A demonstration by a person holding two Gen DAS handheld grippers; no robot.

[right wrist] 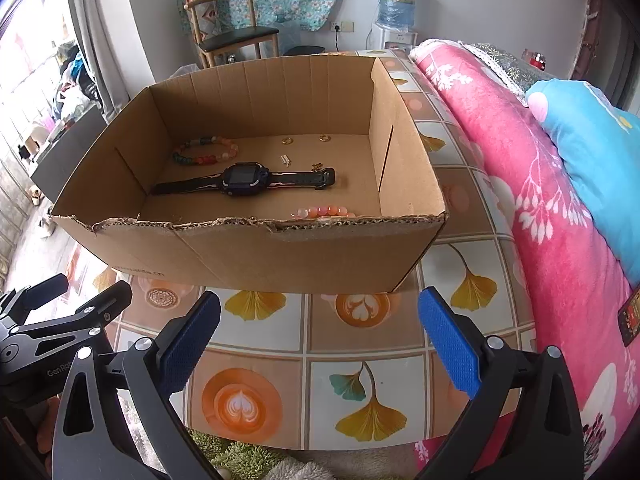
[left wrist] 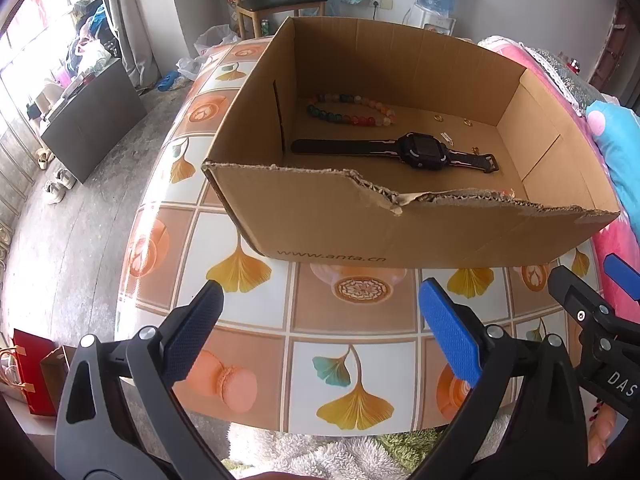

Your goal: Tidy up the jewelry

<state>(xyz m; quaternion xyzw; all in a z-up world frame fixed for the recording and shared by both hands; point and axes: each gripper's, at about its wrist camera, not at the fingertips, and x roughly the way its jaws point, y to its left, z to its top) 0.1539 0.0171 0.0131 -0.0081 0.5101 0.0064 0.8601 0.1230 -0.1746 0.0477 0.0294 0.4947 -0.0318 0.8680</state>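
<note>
Tiled tablecloth (right wrist: 360, 380) bears cardboard box (right wrist: 280, 256) beside pink blanket (right wrist: 540, 220).

Box (left wrist: 400, 232) matt brown corrugated cardboard, near rim torn and ragged; watch (right wrist: 240, 181) dark plastic, strap matt, face slightly glossy; beads (left wrist: 348, 114) smooth, glossy, multicoloured, stone or glass, cannot tell; pink beads (right wrist: 324, 212) glossy, translucent; rings (right wrist: 287, 141) shiny gold-coloured metal; tablecloth (right wrist: 360, 392) glossy smooth plastic-looking sheet, printed; pads (left wrist: 450, 330) blue, fine knurled texture, on matt black plastic arms; blanket (right wrist: 540, 220) soft fleecy pink cloth; chair (right wrist: 236, 38) wood, dark seat.
</note>
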